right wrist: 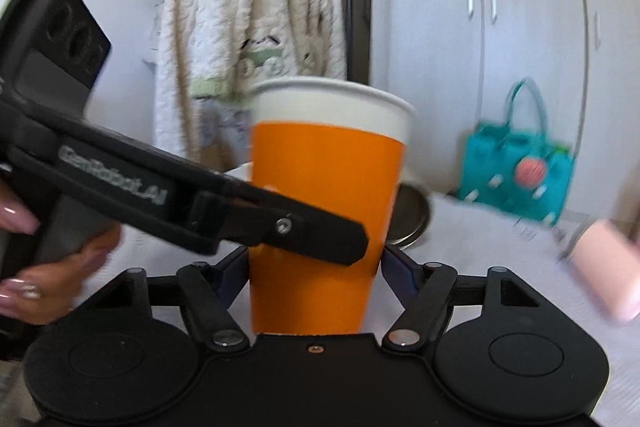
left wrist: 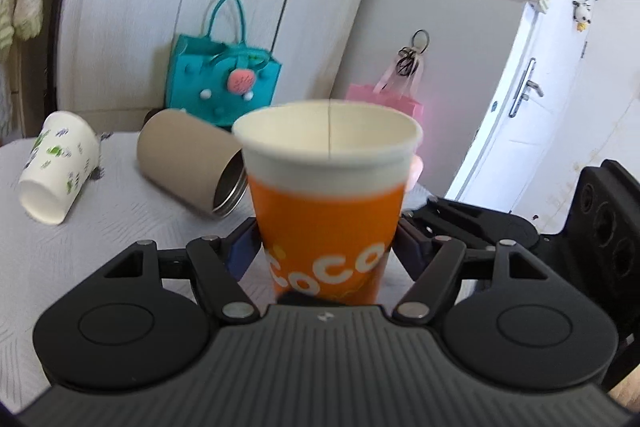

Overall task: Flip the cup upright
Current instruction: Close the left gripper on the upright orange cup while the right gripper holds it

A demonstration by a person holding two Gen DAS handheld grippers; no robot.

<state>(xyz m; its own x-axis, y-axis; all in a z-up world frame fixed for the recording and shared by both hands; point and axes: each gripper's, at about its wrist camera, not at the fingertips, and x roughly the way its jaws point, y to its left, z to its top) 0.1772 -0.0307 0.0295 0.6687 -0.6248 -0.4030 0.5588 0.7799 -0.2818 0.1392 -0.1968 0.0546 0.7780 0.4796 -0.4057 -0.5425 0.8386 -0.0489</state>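
Note:
An orange paper cup with white "CoCo" lettering and a white rim stands mouth-up. My left gripper is shut on its lower body, one finger on each side. In the right wrist view the same orange cup sits between the fingers of my right gripper, which also close against its sides. The left gripper's black finger crosses in front of the cup there. The cup's base is hidden behind the gripper bodies.
A white cup with green print and a tan metal-rimmed tumbler lie on their sides on the grey tablecloth. A teal bag, a pink bag, a pink cup and a hanging robe surround the table.

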